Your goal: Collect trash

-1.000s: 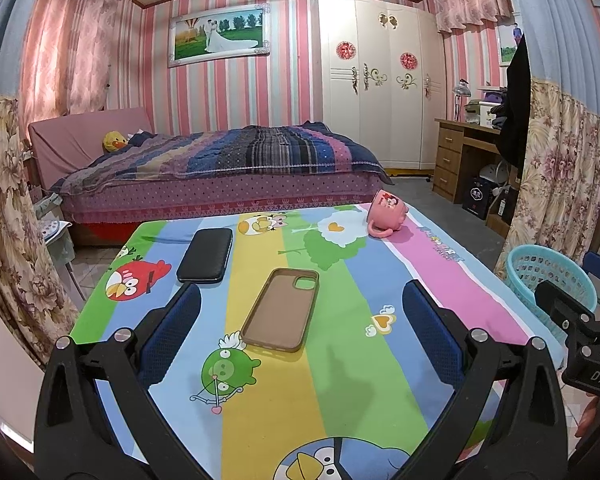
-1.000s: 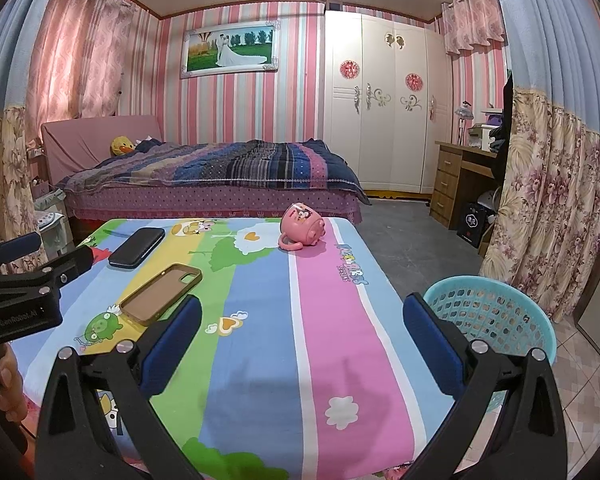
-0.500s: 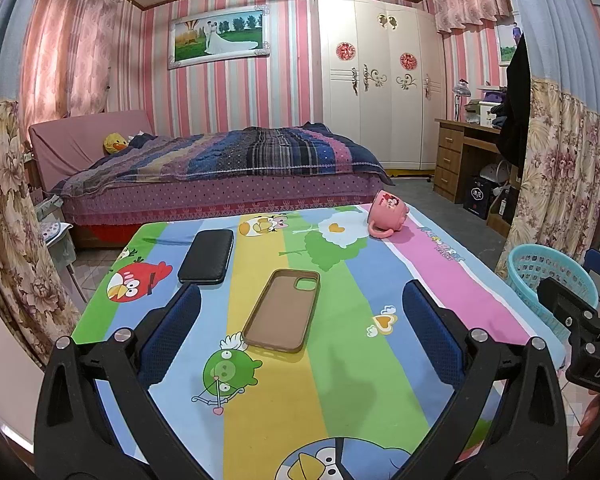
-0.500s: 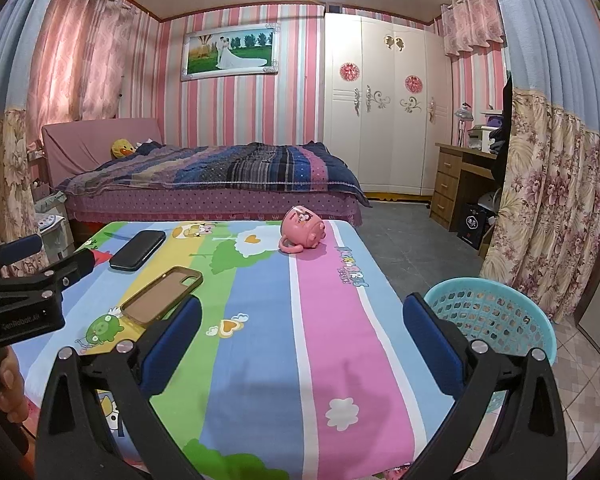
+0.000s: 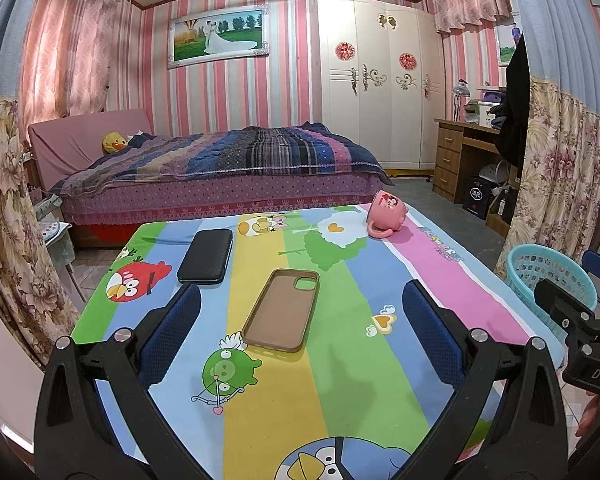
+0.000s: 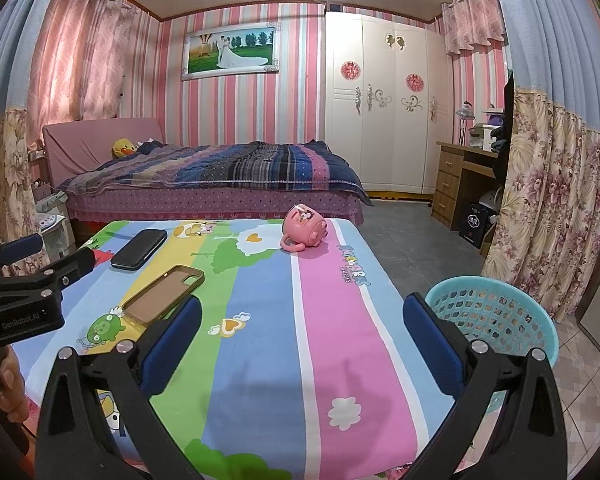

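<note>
A brown phone case [image 5: 282, 308], a dark wallet [image 5: 206, 255] and a tipped pink mug [image 5: 387, 214] lay apart on the worktop [image 5: 340, 360], none in the teal basket [image 6: 496, 328] beside it. The basket's inside was hidden, so this fitted either collecting ahead or scraps already binned. Both the left claw [image 5: 300, 336] and right claw [image 6: 302, 340] stood wide and empty.

tabletop [image 5: 340, 360]: printed cloth, matt
phone case [image 5: 283, 308]: smooth, matt brown
mug [image 5: 387, 213]: glossy pink
basket [image 6: 496, 320]: perforated plastic
hand-held gripper pads [image 5: 172, 332]: textured blue

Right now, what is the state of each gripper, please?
Left gripper: open, holding nothing, above the table.
Right gripper: open, holding nothing.
</note>
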Action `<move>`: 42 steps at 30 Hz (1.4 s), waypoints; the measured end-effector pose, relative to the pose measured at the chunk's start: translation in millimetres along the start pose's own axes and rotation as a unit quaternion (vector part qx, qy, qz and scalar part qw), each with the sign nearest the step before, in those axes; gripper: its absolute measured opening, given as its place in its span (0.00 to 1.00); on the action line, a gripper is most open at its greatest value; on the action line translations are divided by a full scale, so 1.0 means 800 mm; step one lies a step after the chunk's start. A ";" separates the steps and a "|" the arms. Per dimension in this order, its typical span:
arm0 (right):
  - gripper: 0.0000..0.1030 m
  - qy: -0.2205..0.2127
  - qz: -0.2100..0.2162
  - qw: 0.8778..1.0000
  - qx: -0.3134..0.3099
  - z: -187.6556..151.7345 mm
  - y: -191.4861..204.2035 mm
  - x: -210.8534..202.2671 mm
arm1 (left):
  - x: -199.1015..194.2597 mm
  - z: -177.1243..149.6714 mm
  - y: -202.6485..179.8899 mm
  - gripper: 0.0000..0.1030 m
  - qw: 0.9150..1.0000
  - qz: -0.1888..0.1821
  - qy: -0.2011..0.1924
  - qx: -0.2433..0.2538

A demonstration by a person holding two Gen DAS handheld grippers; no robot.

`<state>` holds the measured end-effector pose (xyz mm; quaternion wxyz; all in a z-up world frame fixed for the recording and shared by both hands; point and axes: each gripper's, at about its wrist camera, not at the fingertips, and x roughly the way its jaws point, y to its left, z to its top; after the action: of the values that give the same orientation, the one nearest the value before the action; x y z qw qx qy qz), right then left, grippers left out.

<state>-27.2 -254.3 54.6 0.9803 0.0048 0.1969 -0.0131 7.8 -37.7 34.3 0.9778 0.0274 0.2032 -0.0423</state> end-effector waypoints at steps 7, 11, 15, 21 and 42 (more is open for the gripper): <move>0.96 0.001 -0.001 1.000 -0.001 -0.001 0.001 0.001 | 0.000 0.000 0.000 0.95 1.000 0.000 0.000 -0.001; 0.96 0.001 -0.002 1.000 0.000 -0.003 0.003 0.002 | 0.000 0.000 0.000 0.95 1.000 0.000 0.000 0.000; 0.96 0.001 -0.002 1.000 0.000 -0.003 0.002 0.002 | 0.000 0.000 0.000 0.95 1.000 0.000 0.000 -0.001; 0.96 0.000 -0.002 1.000 0.000 -0.003 0.002 0.002 | 0.000 -0.001 0.000 0.95 1.000 0.000 0.000 0.000; 0.96 0.000 -0.002 1.000 0.000 -0.003 0.001 0.002 | 0.000 -0.001 0.000 0.95 1.000 0.000 0.000 0.000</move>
<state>-27.0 -253.4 51.7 0.9803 0.0044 0.1971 -0.0148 7.2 -38.0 33.9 0.9779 0.0272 0.2030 -0.0419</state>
